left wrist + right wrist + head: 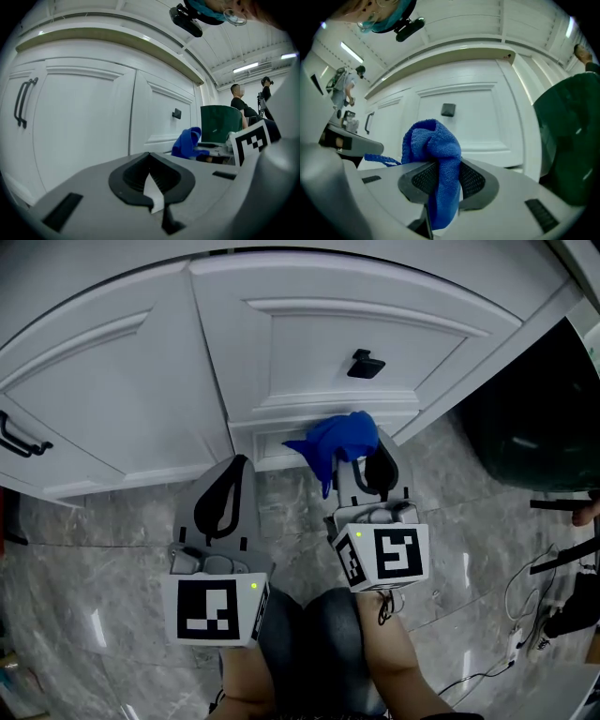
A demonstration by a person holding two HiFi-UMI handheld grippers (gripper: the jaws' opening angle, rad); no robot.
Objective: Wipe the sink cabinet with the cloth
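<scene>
White panelled doors of the sink cabinet (131, 381) fill the upper part of the head view. A black bar handle (19, 439) sits on the far left door. Below the doors runs a grey marbled floor (84, 568).

Left of centre, the left tool (236, 463) points at the foot of the cabinet, near the seam between two doors. In the left gripper view its black pads meet at the tips with nothing between them, and only a pale sliver shows behind the tips. Its marker cube (217, 609) faces the head camera.

Just to the right, the right tool (364, 457) is clamped on a blue terry cloth (336, 442). In the right gripper view the cloth (436, 154) bunches above the pads and hangs down through them. In the head view the cloth lies over the lower rail of the door that carries a square black knob (366, 364). Whether the cloth presses on the wood cannot be told.

Further right a dark green bin (534, 423) stands beside the cabinet's end. White cables (523, 620) trail across the floor at the far right.
</scene>
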